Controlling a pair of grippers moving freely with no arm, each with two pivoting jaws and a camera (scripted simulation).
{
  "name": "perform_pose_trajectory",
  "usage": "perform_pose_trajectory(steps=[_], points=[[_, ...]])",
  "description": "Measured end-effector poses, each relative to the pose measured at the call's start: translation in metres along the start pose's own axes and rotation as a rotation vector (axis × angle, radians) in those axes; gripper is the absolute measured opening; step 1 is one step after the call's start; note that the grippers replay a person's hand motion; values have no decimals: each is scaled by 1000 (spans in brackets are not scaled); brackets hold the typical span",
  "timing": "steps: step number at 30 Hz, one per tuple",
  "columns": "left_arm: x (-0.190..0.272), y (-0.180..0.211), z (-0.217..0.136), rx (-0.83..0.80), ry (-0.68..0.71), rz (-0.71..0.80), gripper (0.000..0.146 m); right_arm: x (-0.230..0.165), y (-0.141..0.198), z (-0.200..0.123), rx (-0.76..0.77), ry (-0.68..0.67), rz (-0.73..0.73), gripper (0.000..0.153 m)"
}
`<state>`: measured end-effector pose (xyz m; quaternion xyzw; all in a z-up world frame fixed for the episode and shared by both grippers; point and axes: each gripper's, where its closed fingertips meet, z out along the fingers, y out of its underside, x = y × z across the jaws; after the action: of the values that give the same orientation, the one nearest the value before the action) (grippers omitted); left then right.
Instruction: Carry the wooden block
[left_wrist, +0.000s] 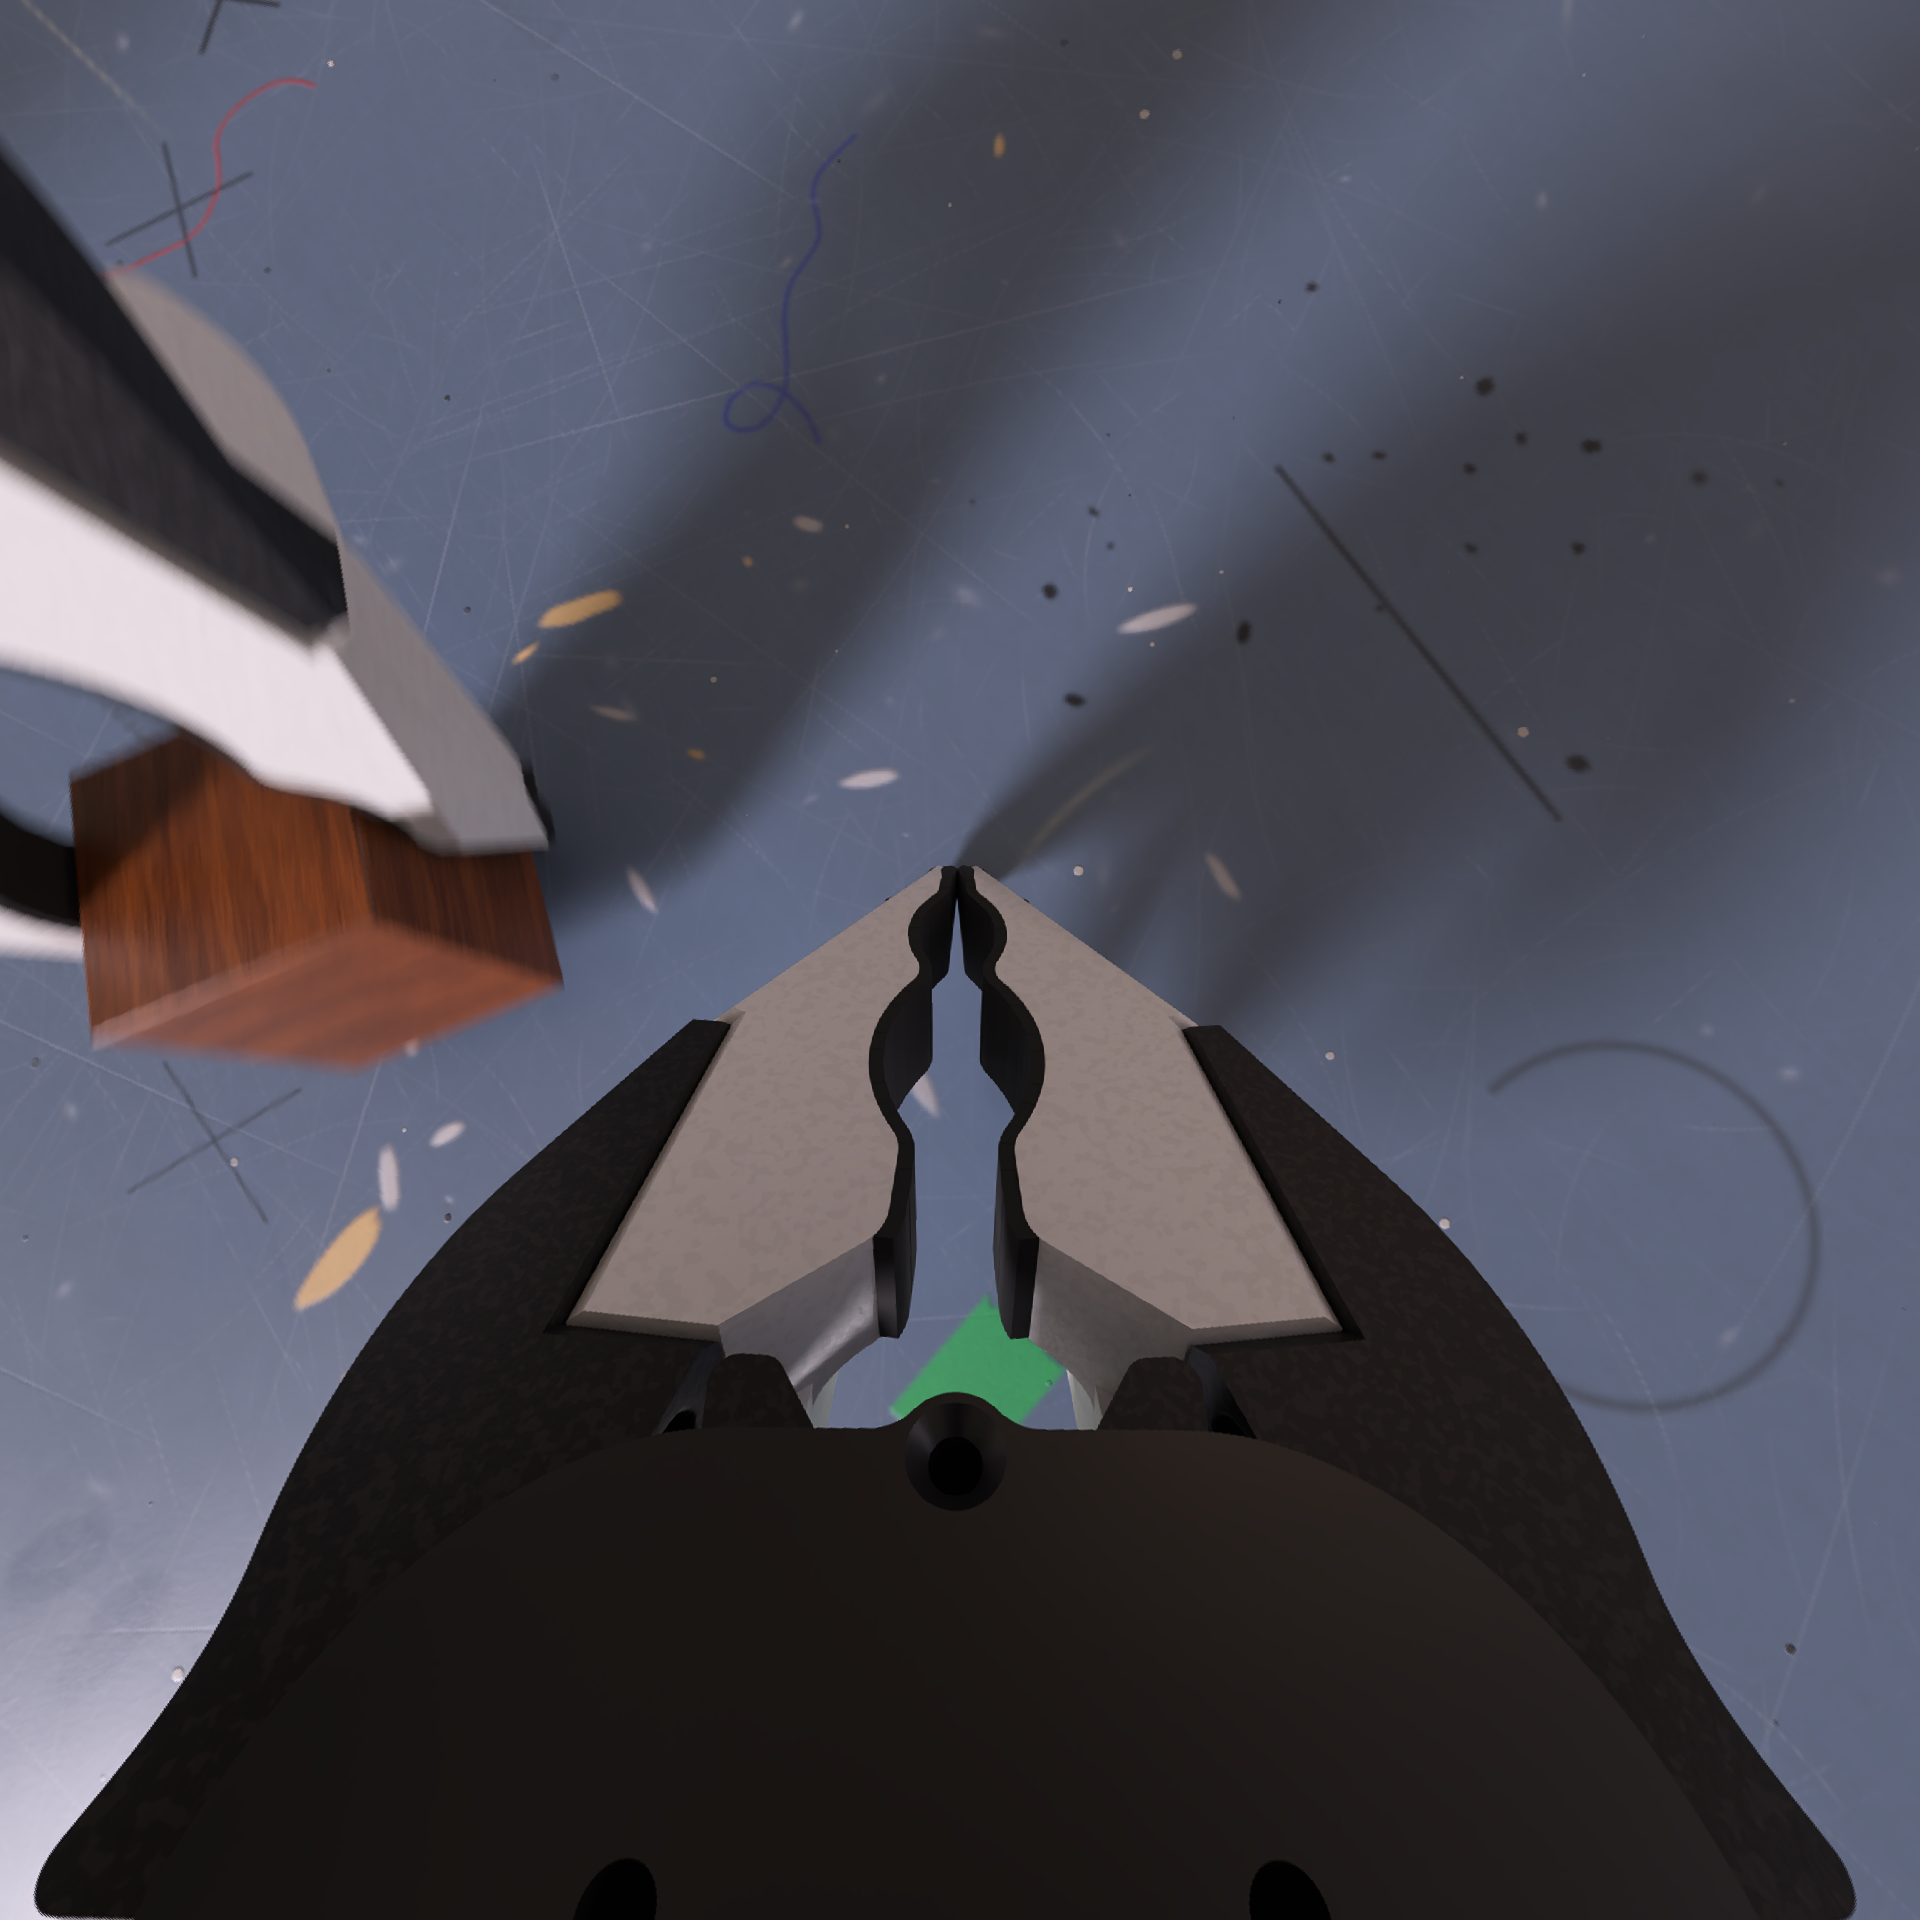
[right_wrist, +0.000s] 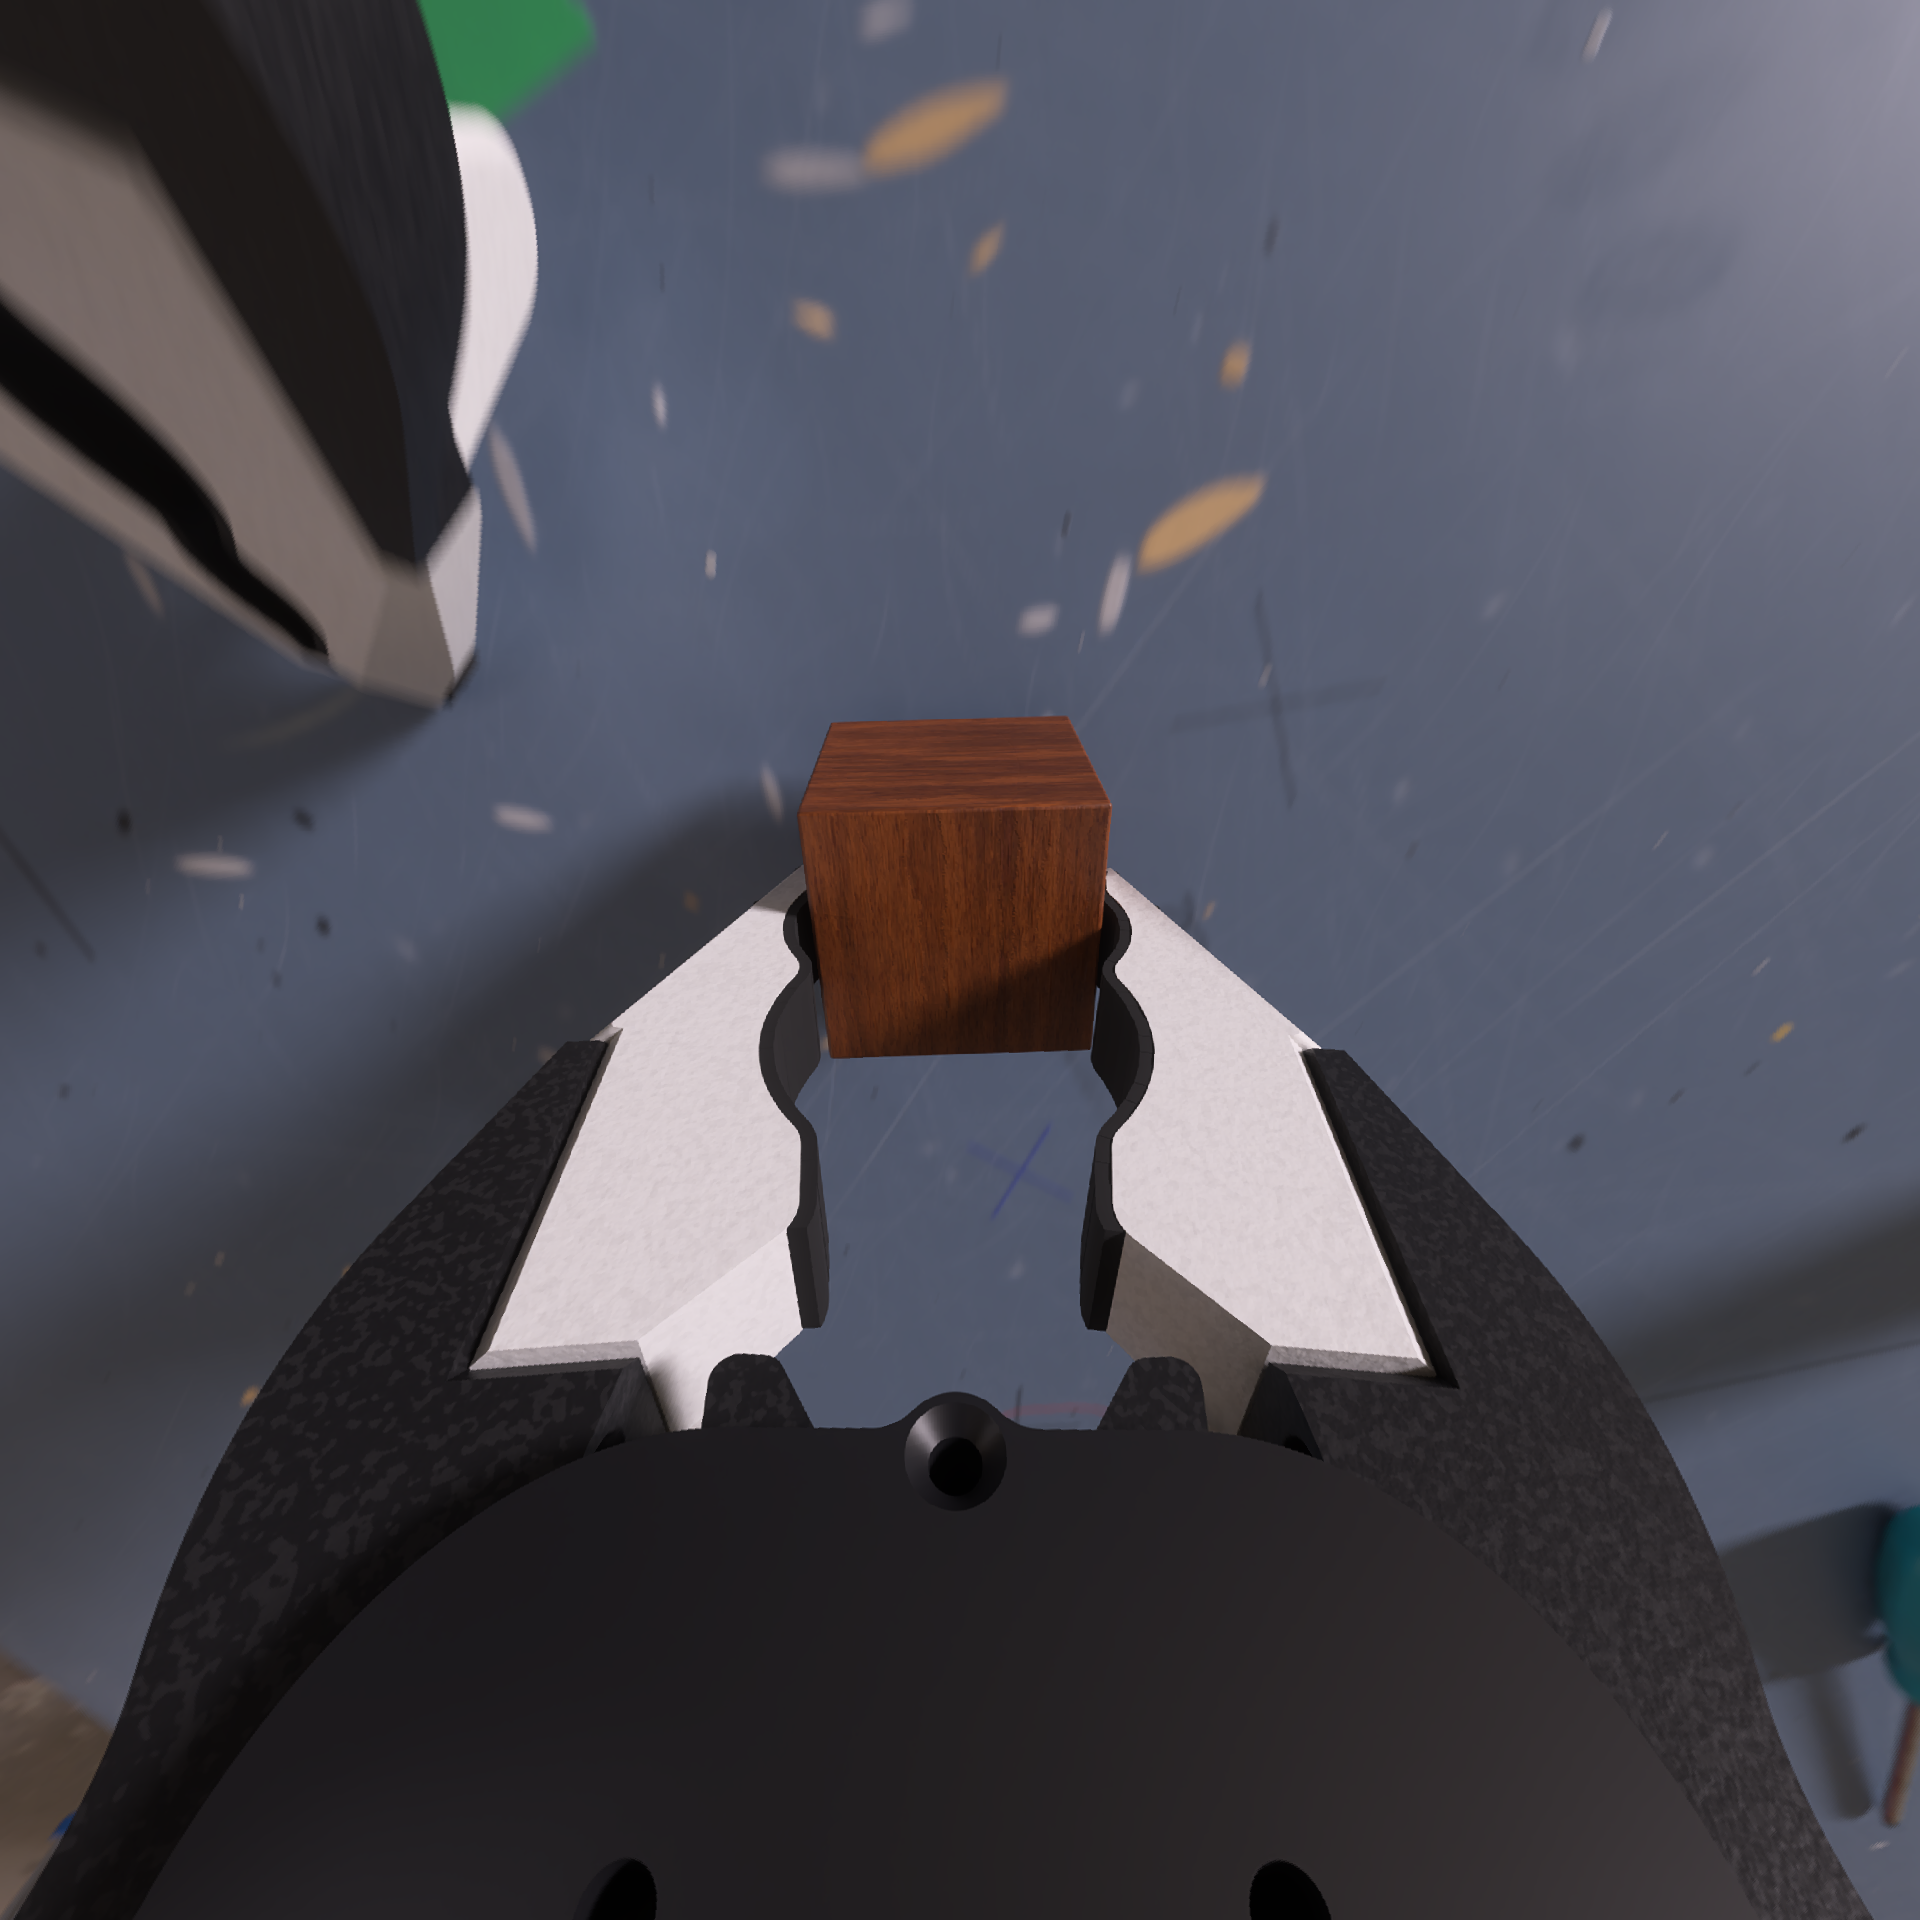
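Observation:
The wooden block is a reddish-brown cube held between the tips of my right gripper, above the blue-grey table. The right gripper is shut on it. In the left wrist view the block shows at the left, clear of the table, with one right finger over it. My left gripper is shut and empty, its tips touching, to the right of the block. It also shows in the right wrist view at the upper left, apart from the block.
The blue-grey table top is scratched and strewn with small flecks and pen marks. A green patch lies under my left gripper and shows in the right wrist view at the top left. A teal chair stands beyond the table edge.

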<state>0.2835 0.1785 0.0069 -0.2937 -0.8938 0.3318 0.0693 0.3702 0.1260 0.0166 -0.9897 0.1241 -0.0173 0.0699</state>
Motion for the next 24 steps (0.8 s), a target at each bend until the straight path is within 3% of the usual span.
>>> perform_pose_trajectory(steps=[2, 5, 8, 11, 13, 16, 19, 21, 24], points=[[0, 0, 0, -3, 4, -1, 0, 20, -18, 3, 40, 37, 28, 50], [0, 0, 0, -6, -5, 4, 0, 71, -2, 1, 72, 80, 221, 51], [0, 0, 0, -2, -6, 3, 0, 29, 14, -1, 3, 26, 91, 51], [0, 0, 0, -4, 2, 1, 0, -7, -11, 2, -17, 42, -67, 51], [0, 0, 0, -5, 1, 5, 0, 14, -28, 4, 66, 66, 2, 50], [1, 0, 0, 0, -1, 3, 0, 42, -6, 2, 60, 87, 106, 51], [1, 0, 0, 2, -2, 3, 0, 1, 6, 0, -13, 33, -21, 51], [1, 0, 0, 1, 4, 1, 0, -10, -14, 2, -16, 40, -83, 51], [1, 0, 0, -2, -2, 5, 0, 38, -40, 7, 76, 64, 66, 50]])
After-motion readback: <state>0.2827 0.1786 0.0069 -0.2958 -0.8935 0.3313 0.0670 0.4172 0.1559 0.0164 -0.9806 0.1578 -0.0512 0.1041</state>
